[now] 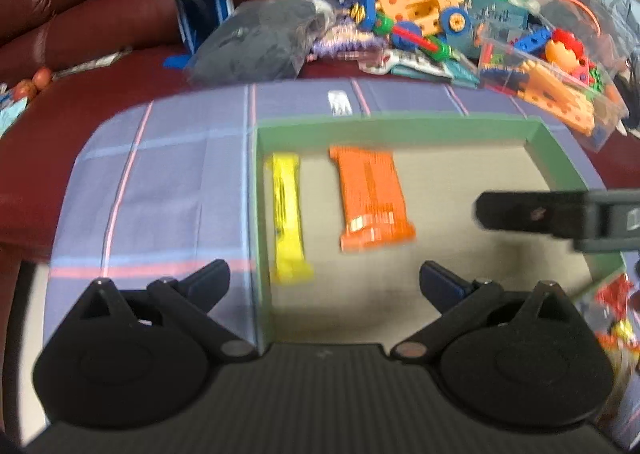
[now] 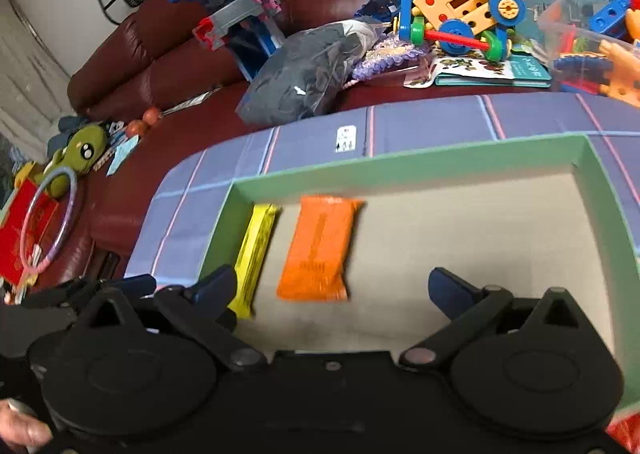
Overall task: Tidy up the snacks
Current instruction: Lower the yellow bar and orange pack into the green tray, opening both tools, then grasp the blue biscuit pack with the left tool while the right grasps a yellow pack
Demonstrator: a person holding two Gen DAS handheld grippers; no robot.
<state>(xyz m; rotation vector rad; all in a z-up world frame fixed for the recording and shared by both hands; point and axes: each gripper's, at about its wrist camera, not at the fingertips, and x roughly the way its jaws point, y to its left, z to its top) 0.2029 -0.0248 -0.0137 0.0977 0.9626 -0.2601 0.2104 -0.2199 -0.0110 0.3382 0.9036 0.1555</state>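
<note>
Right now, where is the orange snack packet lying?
The orange snack packet lies flat on the floor of the green box, left of centre in both views, just right of the yellow snack bar and apart from it.

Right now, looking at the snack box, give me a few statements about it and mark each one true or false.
1. Two snack packs lie in the green box. True: a yellow bar and an orange pack.
2. The orange pack sits left of the yellow bar. False: the yellow bar is the one nearest the box's left wall, and the orange pack is to its right.
3. The two packs overlap. False: bare box floor shows between them.
4. Both grippers are open and hold nothing. True: the left gripper and the right gripper have jaws spread wide and empty.
5. The box sits on a bare wooden table. False: it rests on a blue striped cloth.
</note>
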